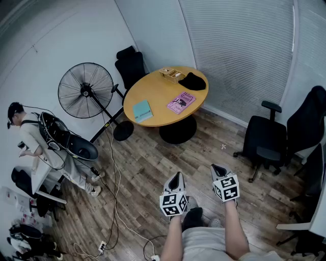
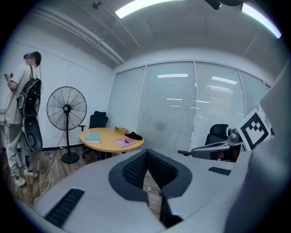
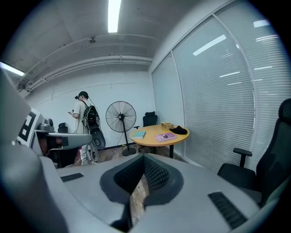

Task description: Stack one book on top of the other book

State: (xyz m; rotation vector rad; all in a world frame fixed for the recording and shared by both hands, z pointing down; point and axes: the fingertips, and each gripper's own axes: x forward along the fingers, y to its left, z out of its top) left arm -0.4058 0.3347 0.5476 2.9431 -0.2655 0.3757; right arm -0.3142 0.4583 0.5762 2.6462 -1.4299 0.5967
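The table was tan. By its near edge, the teal book was plain and the pink book dark-printed. The left gripper and right gripper were grey with black-and-white square markers.

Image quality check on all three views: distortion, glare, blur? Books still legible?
Head view: strong fisheye, straight lines bow, light even, pink book and teal book sharp but small. Left gripper view: dark round vignette, ceiling light blown out, streaks reflected on the window wall. Right gripper view: same vignette, light strip glares, books tiny; no motion blur.
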